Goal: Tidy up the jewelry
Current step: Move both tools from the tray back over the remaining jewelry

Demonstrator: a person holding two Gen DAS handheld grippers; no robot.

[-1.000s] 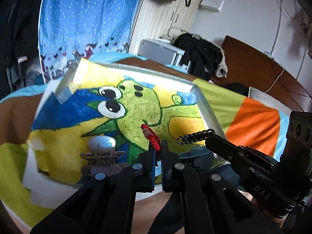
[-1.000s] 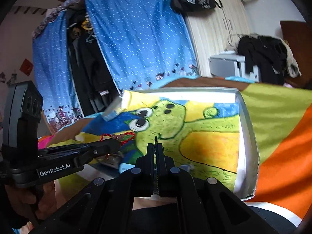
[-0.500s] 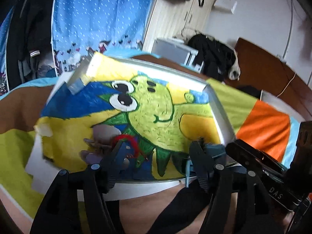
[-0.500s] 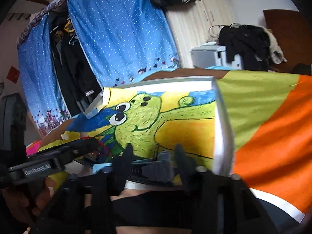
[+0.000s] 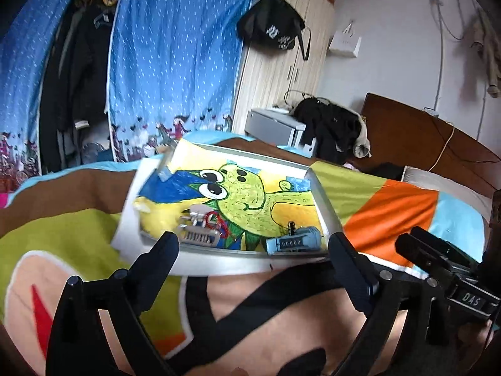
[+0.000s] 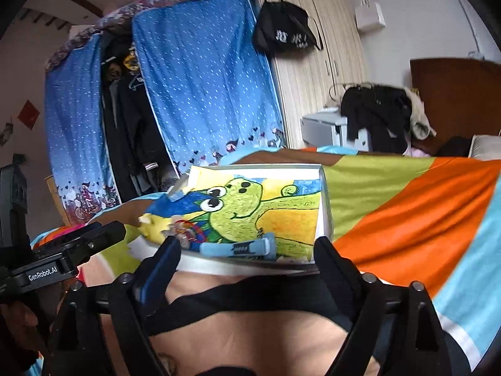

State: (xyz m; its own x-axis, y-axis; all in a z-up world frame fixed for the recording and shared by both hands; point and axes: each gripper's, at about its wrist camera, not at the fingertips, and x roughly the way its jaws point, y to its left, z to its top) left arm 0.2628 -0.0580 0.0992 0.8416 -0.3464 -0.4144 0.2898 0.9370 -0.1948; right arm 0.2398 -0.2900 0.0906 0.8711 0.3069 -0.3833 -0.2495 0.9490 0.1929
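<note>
Pulled back from tray since 1 s ago, red bracelet released | left gripper [image 5: 252,252] jaws wide, empty | right gripper [image 6: 245,258] jaws wide, empty | red bracelet [image 5: 216,221] in tray [image 5: 225,258] near-left, beside hair claws [image 5: 195,230] | blue clip [image 5: 294,242] near-right.

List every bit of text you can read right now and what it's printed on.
"DAS": on the right gripper body, seen from the left wrist.
"GenRobot.AI": on the left gripper body, seen from the right wrist.
White characters on the hanging black bag: too blurred to read.
Digits on the blue counter: too small.
</note>
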